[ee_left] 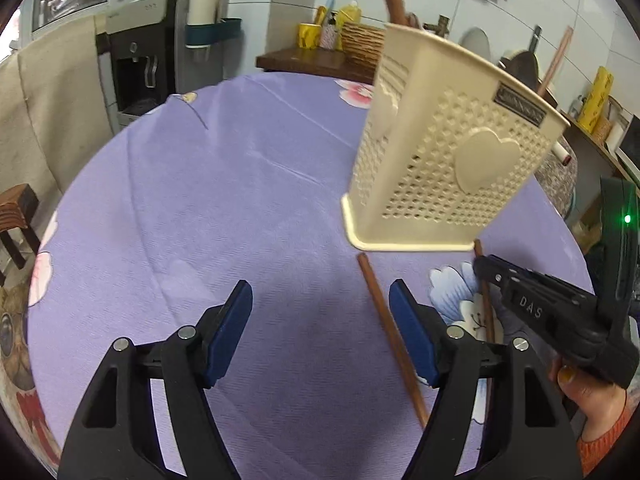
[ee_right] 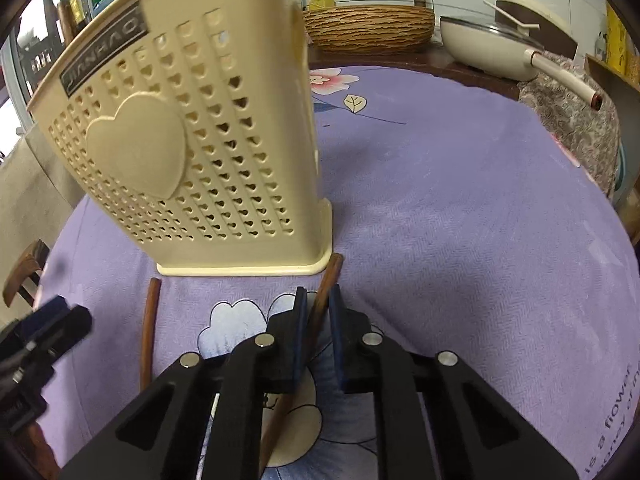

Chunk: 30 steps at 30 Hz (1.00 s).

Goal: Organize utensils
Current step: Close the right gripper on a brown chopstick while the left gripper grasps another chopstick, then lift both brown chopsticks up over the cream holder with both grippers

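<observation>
Chopsticks were my concern: my right claw (ee_right: 318, 312) had clamped one chopstick (ee_right: 320, 300), its length running from me toward the holder. My left claw (ee_left: 320, 300) gaped empty beside the other chopstick (ee_left: 390, 332), lying likewise on the desk (ee_left: 240, 200). Beyond, the cream holder (ee_right: 192, 140) read "JIANHAO".

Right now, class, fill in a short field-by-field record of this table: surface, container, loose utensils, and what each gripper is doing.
surface: round table with purple flowered cloth
container: cream perforated plastic utensil holder with raised heart, upright on the cloth
utensil one: brown wooden chopstick lying in front of the holder, between the right gripper's pads
utensil two: second brown wooden chopstick, loose on the cloth, beside the left gripper's right pad
left gripper: open, holding nothing
right gripper: closed on utensil one
</observation>
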Tool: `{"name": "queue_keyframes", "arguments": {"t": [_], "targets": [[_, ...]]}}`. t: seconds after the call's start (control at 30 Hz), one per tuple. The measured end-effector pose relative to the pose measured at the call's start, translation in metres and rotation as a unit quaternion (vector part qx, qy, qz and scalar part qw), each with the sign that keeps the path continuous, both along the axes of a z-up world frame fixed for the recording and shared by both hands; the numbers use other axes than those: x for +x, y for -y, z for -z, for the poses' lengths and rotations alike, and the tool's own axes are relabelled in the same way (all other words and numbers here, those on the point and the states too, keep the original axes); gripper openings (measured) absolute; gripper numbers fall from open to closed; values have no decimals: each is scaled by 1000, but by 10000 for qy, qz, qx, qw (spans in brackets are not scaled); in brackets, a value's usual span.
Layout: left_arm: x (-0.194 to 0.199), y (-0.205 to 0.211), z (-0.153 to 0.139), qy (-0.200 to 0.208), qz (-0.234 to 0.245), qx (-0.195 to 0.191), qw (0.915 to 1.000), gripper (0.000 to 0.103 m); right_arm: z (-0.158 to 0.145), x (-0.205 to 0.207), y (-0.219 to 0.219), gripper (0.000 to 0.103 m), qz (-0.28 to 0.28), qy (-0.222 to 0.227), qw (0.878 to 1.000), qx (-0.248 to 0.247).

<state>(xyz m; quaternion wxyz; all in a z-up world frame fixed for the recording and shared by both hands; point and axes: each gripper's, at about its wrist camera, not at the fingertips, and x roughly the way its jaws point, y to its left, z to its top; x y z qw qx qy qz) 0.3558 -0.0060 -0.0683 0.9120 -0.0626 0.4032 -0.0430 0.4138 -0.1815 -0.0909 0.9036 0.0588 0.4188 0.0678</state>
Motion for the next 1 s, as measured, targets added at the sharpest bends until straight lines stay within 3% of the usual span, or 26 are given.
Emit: {"name": "queue_keyframes", "arguments": {"t": [0.13, 0.2, 0.37, 0.43, 0.5, 0.6, 0.73, 1.0], "targets": [[11, 18, 11, -172, 216, 58, 9996, 68, 0, 1, 9, 11, 16, -34, 9998, 181], [19, 23, 19, -309, 263, 80, 9991, 59, 0, 2, 13, 11, 17, -46, 9997, 230], [31, 32, 24, -338, 256, 245, 9988, 49, -1, 3, 21, 11, 42, -44, 9994, 332], [33, 36, 24, -310, 232, 346, 9987, 41, -1, 1, 20, 11, 40, -40, 9994, 337], [34, 40, 25, -241, 198, 468, 9984, 26, -1, 0, 19, 11, 25, -18, 9995, 312], [32, 40, 27, -203, 168, 430, 9987, 12, -3, -5, 14, 11, -18, 20, 9996, 272], [30, 43, 28, -196, 206, 422, 9987, 10, -6, -14, 7, 11, -39, 97, 9997, 235], [26, 28, 17, -178, 221, -107, 9995, 8, -21, -29, 11, 10, -132, 293, 9978, 581]]}}
